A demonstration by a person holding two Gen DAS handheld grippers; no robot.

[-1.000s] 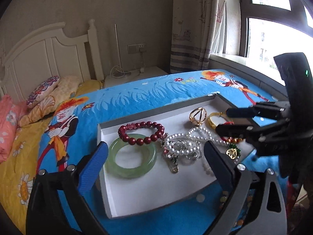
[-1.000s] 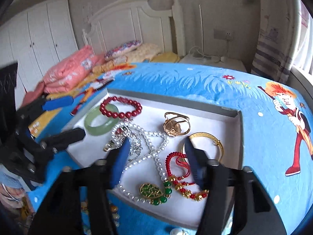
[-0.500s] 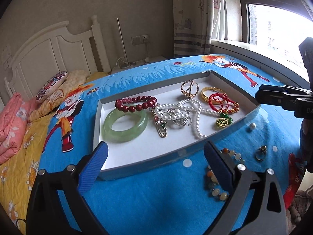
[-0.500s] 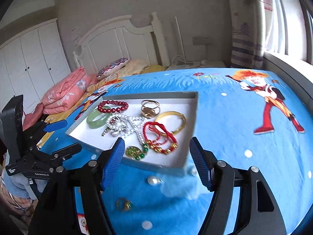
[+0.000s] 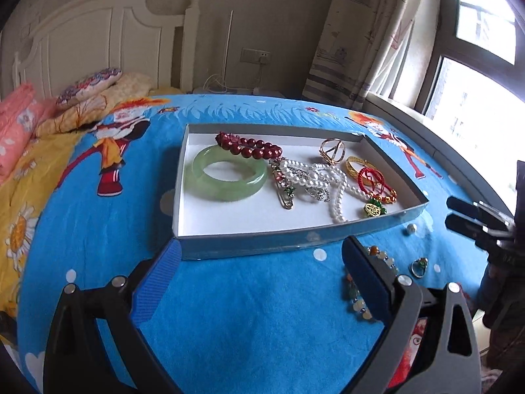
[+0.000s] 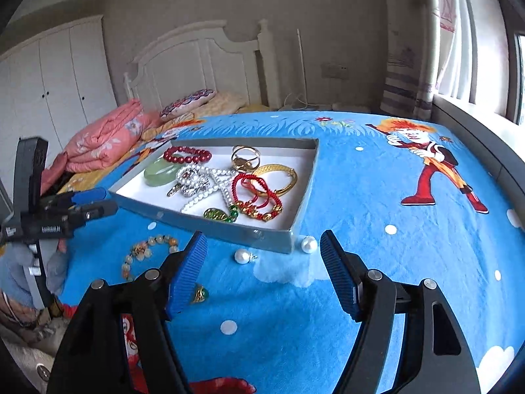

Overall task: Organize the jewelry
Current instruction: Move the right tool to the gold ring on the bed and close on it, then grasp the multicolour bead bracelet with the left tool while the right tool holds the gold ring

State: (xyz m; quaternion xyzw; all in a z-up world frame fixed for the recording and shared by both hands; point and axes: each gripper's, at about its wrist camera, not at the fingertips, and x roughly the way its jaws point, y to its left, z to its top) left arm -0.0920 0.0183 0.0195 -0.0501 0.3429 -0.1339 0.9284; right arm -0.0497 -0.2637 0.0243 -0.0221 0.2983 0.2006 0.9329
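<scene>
A shallow white-lined tray (image 5: 249, 246) (image 6: 229, 228) lies on the blue blanket. It holds a green jade bangle (image 5: 229, 177), a dark red bead bracelet (image 5: 249, 147), a pearl necklace (image 5: 331, 180), a gold bangle (image 6: 279, 177), a red cord bracelet (image 6: 259, 197) and a gold ring (image 5: 332, 151). On the blanket in front of the tray lie a pale bead bracelet (image 6: 144, 252), a green-stone ring (image 6: 200, 295) and two loose pearls (image 6: 242, 256) (image 6: 309, 244). My left gripper (image 5: 261, 282) is open and empty before the tray. My right gripper (image 6: 264, 272) is open and empty above the pearls.
The bed's white headboard (image 6: 197, 62) and pillows (image 5: 88, 82) are at the far end. A folded pink quilt (image 6: 101, 141) lies at the left. A window (image 5: 475, 98) and curtain (image 5: 357, 39) are at the right. The bed edge is near both grippers.
Both grippers have drawn back from over the tray toward the near edge of the bed. The loose pieces on the blanket have come into view. Both stayed open.
</scene>
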